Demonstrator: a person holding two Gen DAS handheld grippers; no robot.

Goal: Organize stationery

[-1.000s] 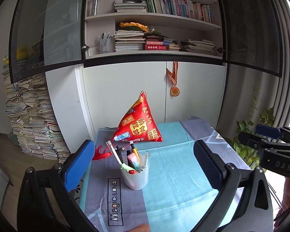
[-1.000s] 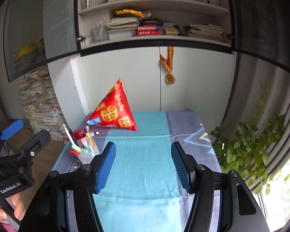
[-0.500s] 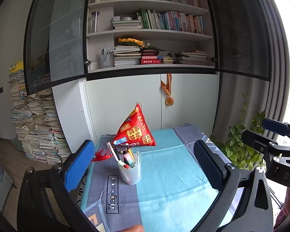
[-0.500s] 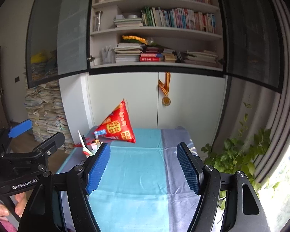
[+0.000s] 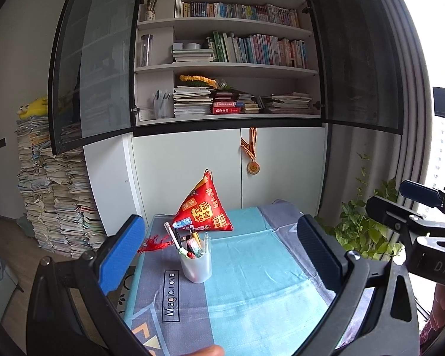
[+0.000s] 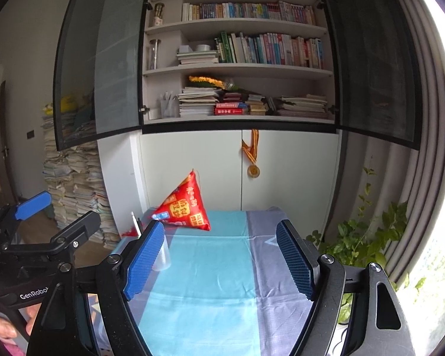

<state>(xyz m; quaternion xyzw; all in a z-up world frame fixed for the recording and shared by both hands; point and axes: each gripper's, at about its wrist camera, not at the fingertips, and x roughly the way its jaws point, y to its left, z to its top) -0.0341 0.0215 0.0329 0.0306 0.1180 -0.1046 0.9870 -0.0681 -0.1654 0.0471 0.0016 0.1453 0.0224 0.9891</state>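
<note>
Here, the translucent white pen cup (image 5: 196, 264) stands upright on the left part of the table (image 5: 252, 296), on a grey band of the cloth just beside the printed "Magic.LOVE" label (image 5: 171, 293), and it holds a bundle of pens and markers (image 5: 190, 241) whose tips lean out above its rim. Just behind it, toward the far left edge, lies a red tassel (image 5: 154, 242), and farther back sits a red pyramid-shaped pouch (image 5: 204, 209) with gold characters. The cloth runs in turquoise and grey stripes toward the white cabinet doors, where a medal (image 5: 253, 167) hangs on a striped ribbon. The left gripper (image 5: 222, 252) hovers over the near side of the table with its blue-padded jaws spread wide and nothing between them, the cup seen in the gap but well beyond the fingertips. The right gripper (image 6: 222, 261) hangs over the middle of the cloth, its jaws opening and empty; in its view the cup (image 6: 162, 255) is half hidden behind the left pad. Above the cabinet, open shelves (image 5: 228, 68) carry books and stacked papers. A tall paper pile (image 5: 53, 195) rises at the far left, and a leafy plant (image 5: 368, 231) stands at the right by the curtain.
</note>
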